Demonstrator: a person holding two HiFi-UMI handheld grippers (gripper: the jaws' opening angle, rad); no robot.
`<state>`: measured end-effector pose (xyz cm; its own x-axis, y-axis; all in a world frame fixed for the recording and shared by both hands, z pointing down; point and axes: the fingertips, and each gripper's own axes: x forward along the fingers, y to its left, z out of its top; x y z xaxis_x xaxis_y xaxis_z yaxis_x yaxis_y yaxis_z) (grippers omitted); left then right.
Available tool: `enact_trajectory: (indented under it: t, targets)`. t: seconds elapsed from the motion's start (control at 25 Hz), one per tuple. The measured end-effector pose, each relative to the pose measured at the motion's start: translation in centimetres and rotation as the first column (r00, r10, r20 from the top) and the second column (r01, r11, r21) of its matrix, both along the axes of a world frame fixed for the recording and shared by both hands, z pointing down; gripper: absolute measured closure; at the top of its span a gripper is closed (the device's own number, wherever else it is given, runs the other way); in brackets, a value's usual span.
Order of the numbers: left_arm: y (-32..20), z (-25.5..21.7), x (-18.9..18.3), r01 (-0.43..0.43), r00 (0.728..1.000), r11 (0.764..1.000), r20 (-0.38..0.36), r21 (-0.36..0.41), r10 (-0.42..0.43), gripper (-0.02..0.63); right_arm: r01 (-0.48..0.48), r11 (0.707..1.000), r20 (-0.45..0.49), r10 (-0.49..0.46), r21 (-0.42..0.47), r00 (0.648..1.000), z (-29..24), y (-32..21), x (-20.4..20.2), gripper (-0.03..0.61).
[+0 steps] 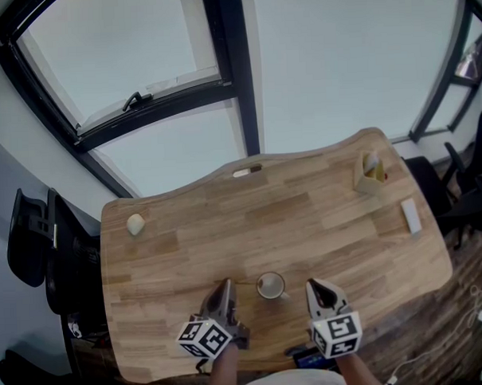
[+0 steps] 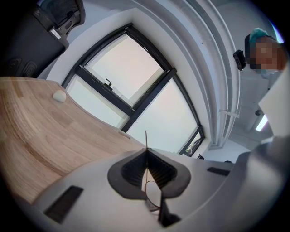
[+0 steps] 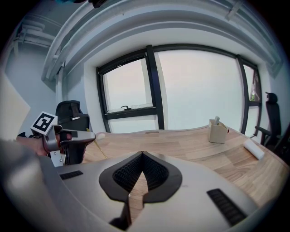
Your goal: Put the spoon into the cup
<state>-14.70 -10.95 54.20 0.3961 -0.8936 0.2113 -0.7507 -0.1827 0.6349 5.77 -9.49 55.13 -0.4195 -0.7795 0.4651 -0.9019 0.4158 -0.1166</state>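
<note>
the spoon point(image 2: 146, 139) is pinched in your left gripper point(image 1: 225, 284). its jaws are closed tight on it, so it shows edge-on as a thin line sticking out past the jaw tips, with its rounded end curving back behind them. it is not in the cup point(image 1: 271, 286). the cup stands upright on the table point(image 1: 330, 224) near the front edge, about midway along it, just to the right of the left gripper's tips and between your two grippers.

your right gripper point(image 1: 313, 286) is on the cup's other side, near it but not touching. its jaw tips meet with nothing between them, and only bare wood shows through the gap behind them.

nothing lies on the wood between the spoon and the cup. the other things sit well away:
- a tan box point(image 1: 369, 175) with something standing in it, near the far right corner
- a white block point(image 1: 410, 216) by the right edge
- a small cream lump point(image 1: 135, 225) near the left edge
- a small pale piece point(image 1: 242, 172) at the far edge

a black office chair point(image 1: 29, 237) stands off the table's left side, and dark-framed windows point(image 1: 239, 68) rise beyond the far edge.
</note>
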Motion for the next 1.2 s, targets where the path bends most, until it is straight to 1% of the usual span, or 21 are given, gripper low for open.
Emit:
enact_trajectory:
  t: [0.32, 0.44, 0.72, 0.92, 1.2]
  targets:
    - [0.0, 0.3, 0.2, -0.011, 1.000, 1.000, 0.007, -0.007, 0.011, 0.612, -0.008, 1.000, -0.002, 0.008, 0.005, 1.000, -0.7, -0.2, -0.1, 0.581]
    - [0.0, 0.4, 0.4, -0.017, 1.000, 1.000, 0.010, -0.012, 0.017, 0.612, 0.005, 1.000, 0.008, -0.005, -0.003, 1.000, -0.4, 0.0, -0.3, 0.581]
    - [-0.2, 0.7, 0.7, -0.028, 1.000, 0.999, 0.009, -0.017, 0.028, 0.612, 0.000, 1.000, 0.007, 0.000, -0.010, 1.000, -0.2, -0.1, -0.2, 0.581]
    - [-0.3, 0.9, 0.8, -0.034, 0.999, 0.999, 0.010, -0.020, 0.034, 0.612, 0.008, 1.000, -0.003, -0.008, 0.011, 1.000, 0.4, -0.2, 0.0, 0.581]
    - [-0.4, 1.1, 1.1, -0.042, 0.999, 0.999, 0.016, -0.024, 0.042, 0.612, -0.002, 1.000, 0.005, 0.003, -0.016, 1.000, 0.1, -0.2, -0.1, 0.581]
